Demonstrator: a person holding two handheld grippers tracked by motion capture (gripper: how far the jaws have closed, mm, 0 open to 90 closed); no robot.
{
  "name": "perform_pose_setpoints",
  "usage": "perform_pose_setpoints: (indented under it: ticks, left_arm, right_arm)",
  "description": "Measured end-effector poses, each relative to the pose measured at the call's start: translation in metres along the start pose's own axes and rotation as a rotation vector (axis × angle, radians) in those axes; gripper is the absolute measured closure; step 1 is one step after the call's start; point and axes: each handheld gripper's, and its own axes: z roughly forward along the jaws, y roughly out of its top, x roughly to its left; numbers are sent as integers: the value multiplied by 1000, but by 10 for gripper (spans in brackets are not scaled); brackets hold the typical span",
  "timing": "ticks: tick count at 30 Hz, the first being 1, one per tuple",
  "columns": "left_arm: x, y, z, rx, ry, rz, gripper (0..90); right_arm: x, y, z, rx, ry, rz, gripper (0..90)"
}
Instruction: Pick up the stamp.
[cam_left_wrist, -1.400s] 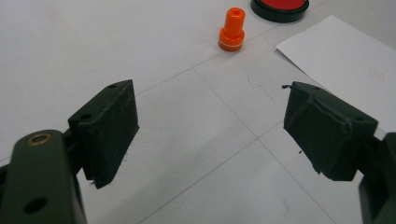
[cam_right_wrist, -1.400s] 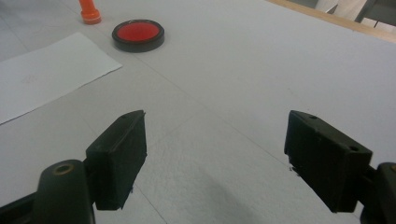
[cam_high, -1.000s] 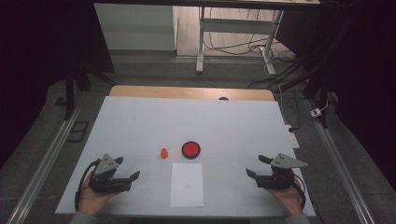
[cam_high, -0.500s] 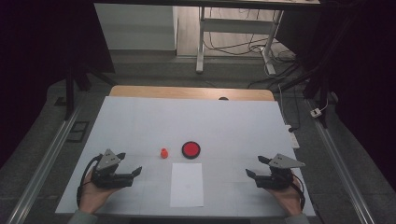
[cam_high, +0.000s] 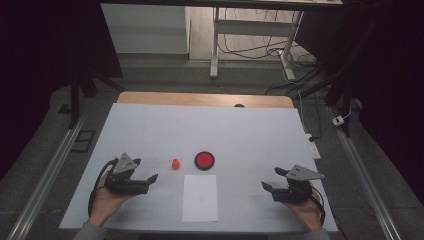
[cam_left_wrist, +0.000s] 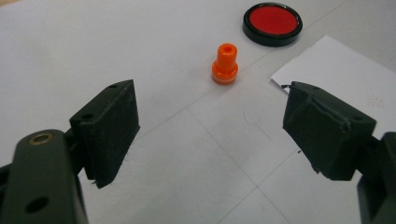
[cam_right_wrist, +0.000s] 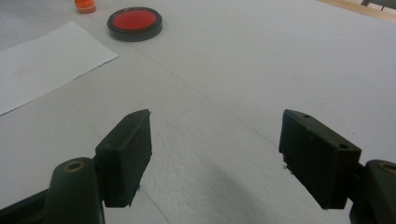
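Observation:
A small orange peg (cam_high: 175, 163) (cam_left_wrist: 224, 64) stands upright on the white table cover (cam_high: 225, 130). Just right of it lies a red disc in a black rim (cam_high: 204, 160) (cam_left_wrist: 272, 22) (cam_right_wrist: 135, 21). A white paper sheet (cam_high: 200, 197) (cam_left_wrist: 341, 65) (cam_right_wrist: 42, 60) lies in front of both. My left gripper (cam_high: 146, 170) (cam_left_wrist: 210, 135) is open and empty, low over the table, a short way left of the peg and pointing at it. At the front right my right gripper (cam_high: 271, 178) (cam_right_wrist: 215, 154) is open and empty over bare cover, aimed toward the disc. The peg (cam_right_wrist: 85, 5) shows at that view's top edge.
A wooden table edge (cam_high: 205, 99) runs along the back, with a small dark object (cam_high: 239, 105) on it. Metal rails (cam_high: 45, 175) flank the table. Beyond the table are desk legs (cam_high: 215, 45) and cables (cam_high: 300, 62) on the floor.
My left gripper has crept slightly forward toward the peg. The right gripper has barely moved. Both stay open.

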Motion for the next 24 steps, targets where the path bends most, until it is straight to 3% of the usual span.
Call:
perform_pose_setpoints:
  ticks: [24]
  left_arm:
    - [10, 28, 29, 29, -4, 0, 196]
  right_arm:
    - [3, 1, 3, 9, -4, -14, 256]
